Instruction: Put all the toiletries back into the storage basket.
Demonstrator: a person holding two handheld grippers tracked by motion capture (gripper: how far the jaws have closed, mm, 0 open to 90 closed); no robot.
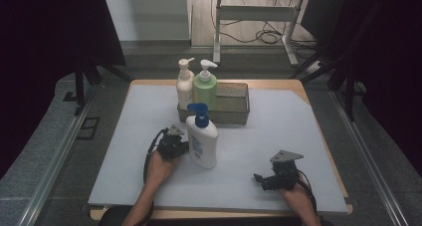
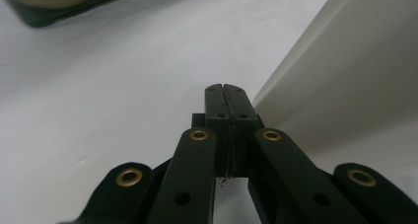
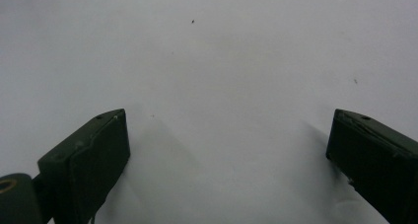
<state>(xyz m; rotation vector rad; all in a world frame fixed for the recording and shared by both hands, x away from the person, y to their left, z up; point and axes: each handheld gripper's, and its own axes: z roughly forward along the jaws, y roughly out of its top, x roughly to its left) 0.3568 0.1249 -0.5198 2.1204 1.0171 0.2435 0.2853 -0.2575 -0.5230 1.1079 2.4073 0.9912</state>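
1 white bottle (image 2: 345,61), cropped, beside closed left tongs (image 2: 227,93).

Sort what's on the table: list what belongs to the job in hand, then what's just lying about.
In the job:
- blue-capped bottle, standing on the mat
- left gripper, shut, empty, beside that bottle
- tray, probably where it goes

Lying about:
- cream bottle and green bottle, already standing in the tray
- right gripper, open, idle over bare mat
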